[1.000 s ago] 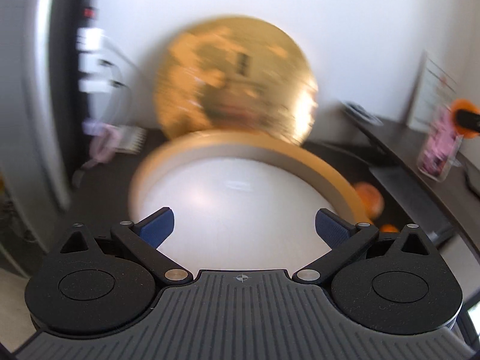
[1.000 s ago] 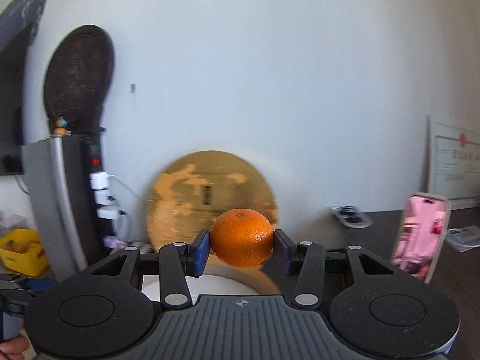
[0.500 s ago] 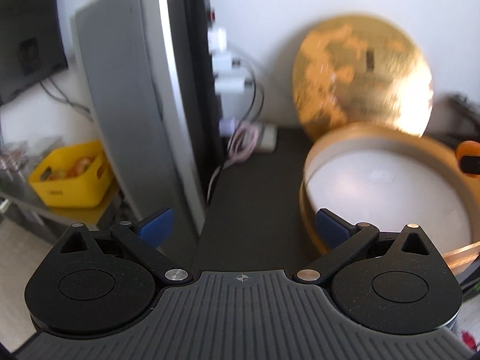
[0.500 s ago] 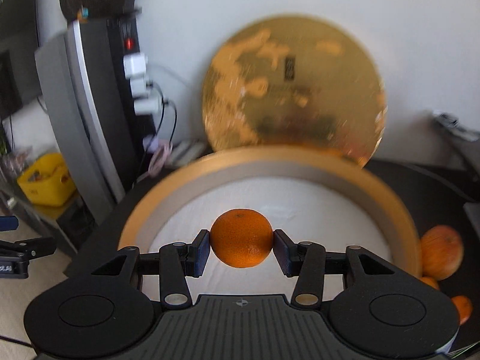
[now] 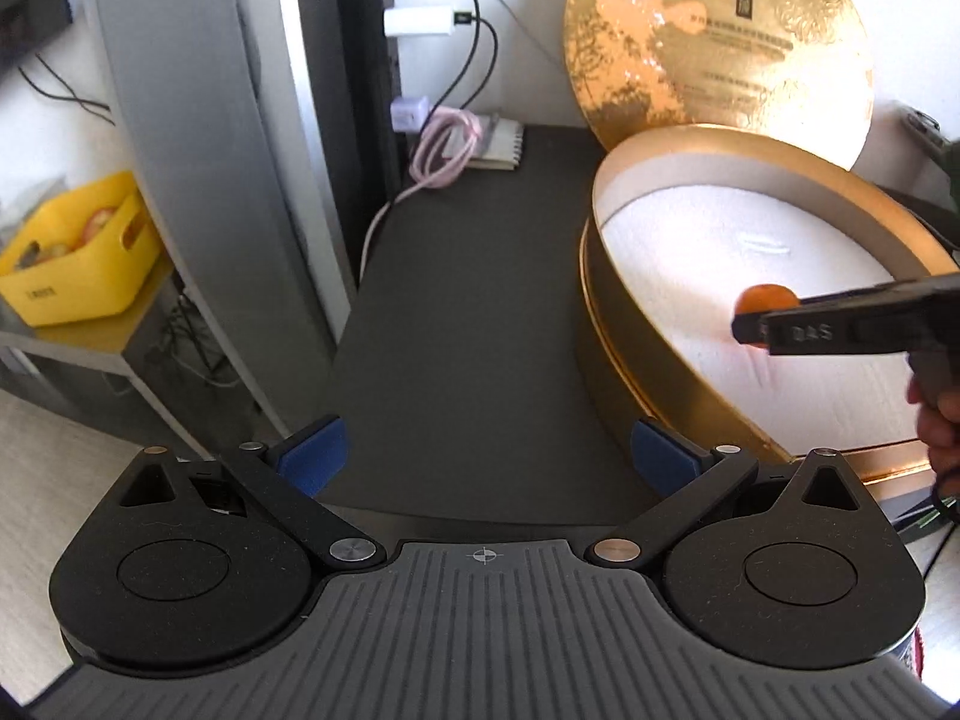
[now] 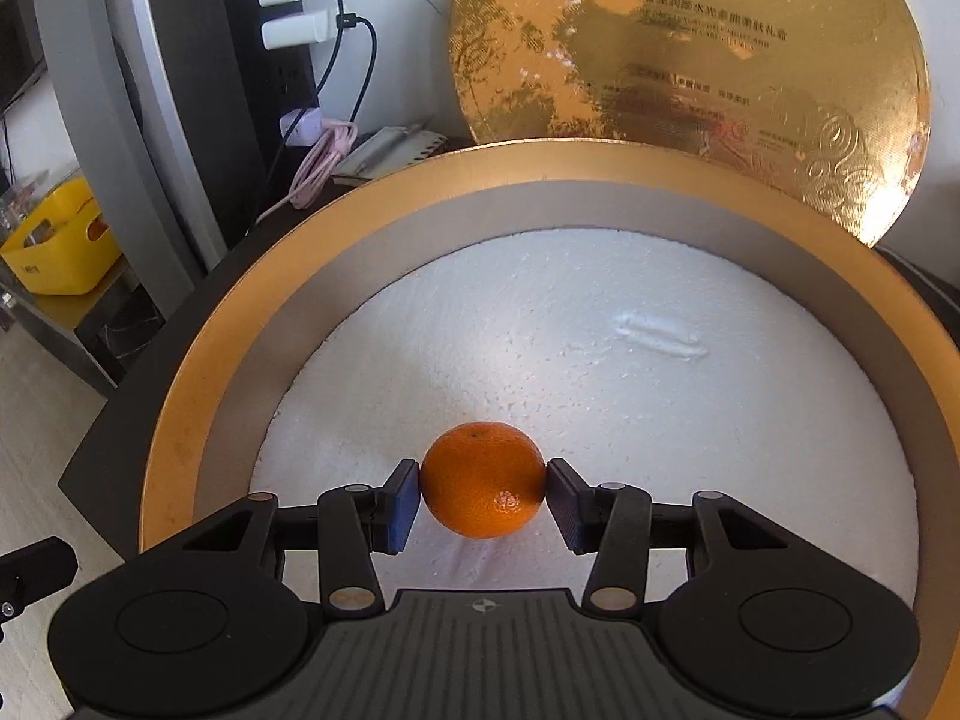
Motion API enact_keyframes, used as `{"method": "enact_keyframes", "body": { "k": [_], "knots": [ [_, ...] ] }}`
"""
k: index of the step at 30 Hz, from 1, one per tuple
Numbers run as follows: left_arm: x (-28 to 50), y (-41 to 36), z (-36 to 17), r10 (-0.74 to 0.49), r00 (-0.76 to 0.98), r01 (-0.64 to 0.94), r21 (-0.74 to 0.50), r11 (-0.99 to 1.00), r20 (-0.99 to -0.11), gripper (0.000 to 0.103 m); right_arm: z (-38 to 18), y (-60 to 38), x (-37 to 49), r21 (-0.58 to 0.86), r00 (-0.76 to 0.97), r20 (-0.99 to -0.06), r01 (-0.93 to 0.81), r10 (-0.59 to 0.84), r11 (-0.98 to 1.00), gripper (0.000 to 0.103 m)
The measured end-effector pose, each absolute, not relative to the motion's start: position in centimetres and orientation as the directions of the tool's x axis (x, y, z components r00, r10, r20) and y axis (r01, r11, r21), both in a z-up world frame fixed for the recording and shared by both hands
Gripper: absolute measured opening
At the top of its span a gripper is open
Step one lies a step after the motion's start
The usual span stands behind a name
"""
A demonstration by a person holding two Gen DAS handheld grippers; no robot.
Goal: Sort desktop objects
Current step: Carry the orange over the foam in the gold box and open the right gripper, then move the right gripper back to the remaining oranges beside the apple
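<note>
A mandarin orange sits low over the white foam floor of the round gold box, between the blue pads of my right gripper. Those jaws have just been opening; the pads stand at the fruit's sides with hairline gaps, not pressing. In the left wrist view the same orange shows behind the right gripper, inside the box. My left gripper is open and empty above the dark table, left of the box.
The gold lid leans on the wall behind the box. A grey upright panel, chargers with cables, a pink cable coil and a notepad stand at the left. A yellow bin sits lower left. A hand holds the right gripper.
The right gripper came down into the box with the orange, and its pads eased off the fruit. The left gripper swung left and down, away from the box to the dark table.
</note>
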State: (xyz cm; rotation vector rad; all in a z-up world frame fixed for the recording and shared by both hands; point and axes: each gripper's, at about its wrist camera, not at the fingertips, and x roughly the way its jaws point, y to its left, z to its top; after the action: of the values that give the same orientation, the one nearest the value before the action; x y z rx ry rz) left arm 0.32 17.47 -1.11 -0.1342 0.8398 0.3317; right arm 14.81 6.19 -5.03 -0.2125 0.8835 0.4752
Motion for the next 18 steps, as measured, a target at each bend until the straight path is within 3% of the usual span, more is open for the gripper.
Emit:
{"method": "enact_keyframes", "body": {
  "k": [13, 18],
  "knots": [
    [0.2, 13.6, 0.1, 0.188, 0.643, -0.254, 0.025, 0.967, -0.742, 0.103, -1.2, -2.3, 9.5, 0.122, 0.655, -0.658, -0.396, 0.373, 0.910, 0.067],
    [0.2, 10.0, 0.7, 0.156, 0.663, -0.167, 0.058, 0.984, -0.733, 0.103, -0.5, -8.6, 5.9, 0.156, 0.741, -0.596, -0.269, 0.308, 0.950, 0.071]
  ]
}}
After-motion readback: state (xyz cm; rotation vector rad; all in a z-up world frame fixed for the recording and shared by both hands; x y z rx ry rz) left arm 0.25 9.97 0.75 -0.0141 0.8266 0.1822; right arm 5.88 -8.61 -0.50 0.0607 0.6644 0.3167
